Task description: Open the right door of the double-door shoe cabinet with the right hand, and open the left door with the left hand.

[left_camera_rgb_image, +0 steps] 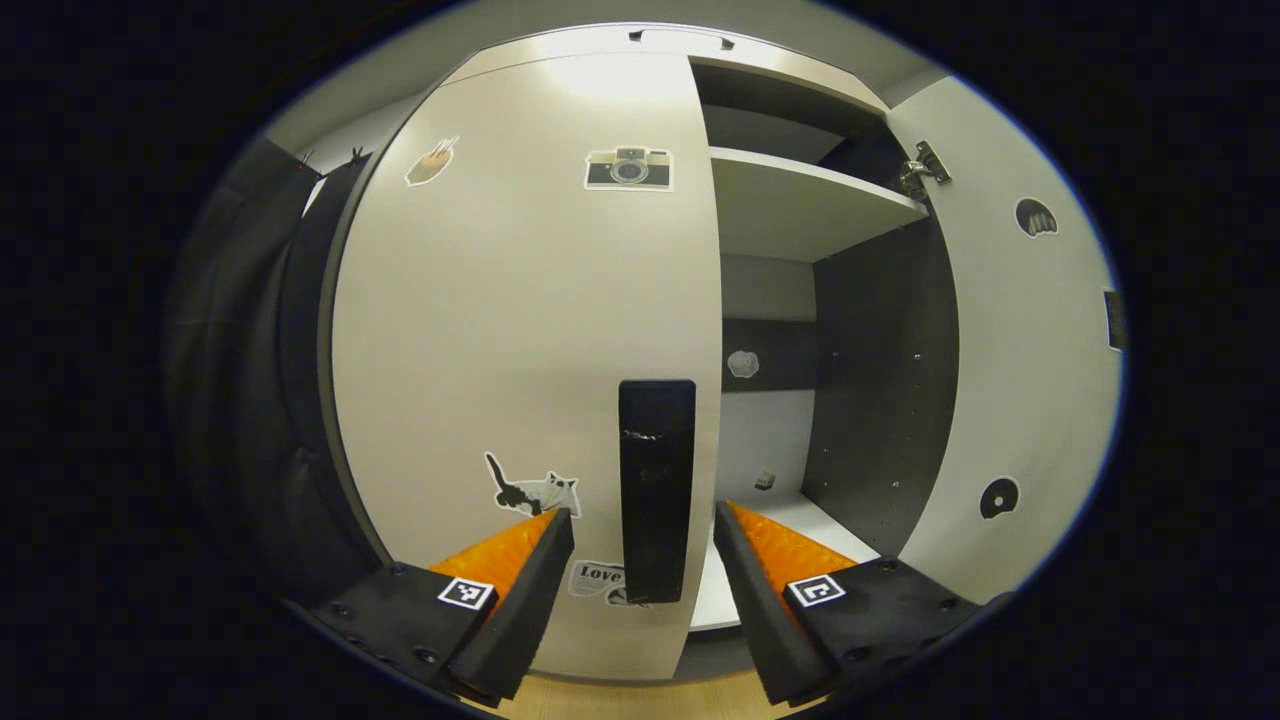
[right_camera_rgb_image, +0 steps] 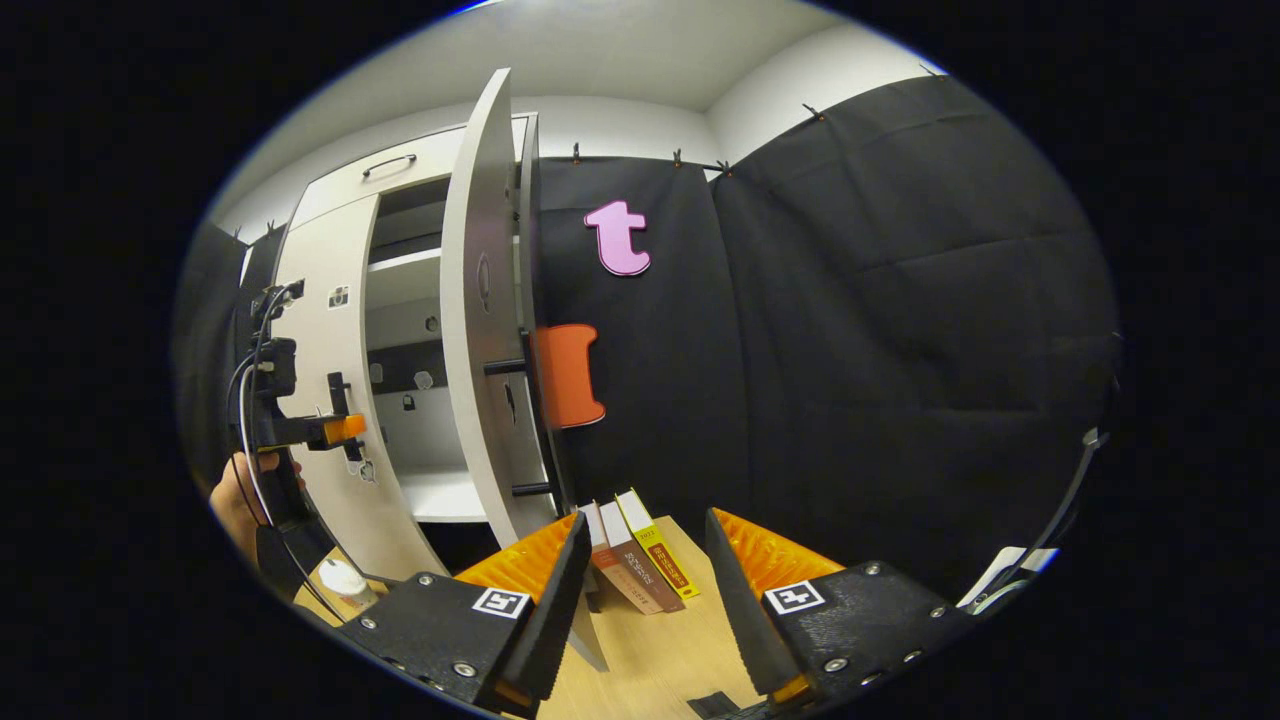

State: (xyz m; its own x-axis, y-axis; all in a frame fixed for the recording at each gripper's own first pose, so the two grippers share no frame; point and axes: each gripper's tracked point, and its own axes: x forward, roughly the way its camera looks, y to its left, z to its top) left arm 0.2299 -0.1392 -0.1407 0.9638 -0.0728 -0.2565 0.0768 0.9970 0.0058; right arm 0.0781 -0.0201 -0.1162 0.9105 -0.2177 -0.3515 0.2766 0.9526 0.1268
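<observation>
The left gripper [left_camera_rgb_image: 642, 545] is held wide, its fingers either side of the left door's handle [left_camera_rgb_image: 656, 490], nothing gripped. If closed off-centre, the handle could be missed. The right gripper [right_camera_rgb_image: 640, 550] is held wide and empty beside the open right door [right_camera_rgb_image: 478, 330].

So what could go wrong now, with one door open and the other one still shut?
1. The left claw is open around the left door's black handle. If it pulls before closing firmly, it may slip off and the left door stays shut.
2. The right door is swung out edge-on just ahead of the right claw; a careless move could knock it.
3. Books lean on the floor near that door's bottom edge, so the door might bump them.
</observation>
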